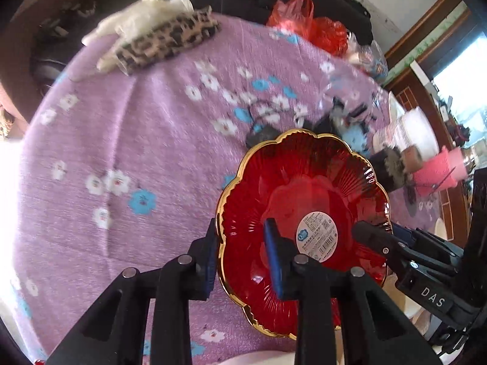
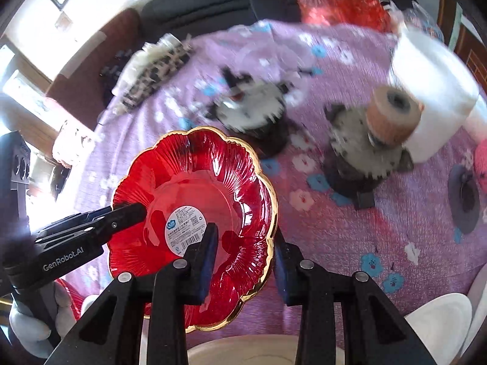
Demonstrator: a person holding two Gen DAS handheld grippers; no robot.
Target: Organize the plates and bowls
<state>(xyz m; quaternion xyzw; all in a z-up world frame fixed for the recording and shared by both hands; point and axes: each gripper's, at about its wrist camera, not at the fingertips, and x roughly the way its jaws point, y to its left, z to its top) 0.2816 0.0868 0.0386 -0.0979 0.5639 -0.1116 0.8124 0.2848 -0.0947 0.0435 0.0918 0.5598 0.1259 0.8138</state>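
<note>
Left gripper (image 1: 243, 261) pinches left rim of red plate (image 1: 304, 200); right gripper (image 2: 246, 255) pinches its right rim, both raised.

Domestic living room: a table under a purple floral cotton tablecloth (image 1: 146, 140), a dark upholstered sofa (image 2: 197, 9) against the wall, a crumpled red plastic shopping bag (image 1: 307, 21), and brown wooden-framed doors (image 1: 426, 30) indicate a home.

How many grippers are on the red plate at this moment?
2. The left gripper straddles the red plate's gilt rim on one side; the right gripper straddles the opposite rim. Whether the pads actually pinch it cannot be told.
</note>
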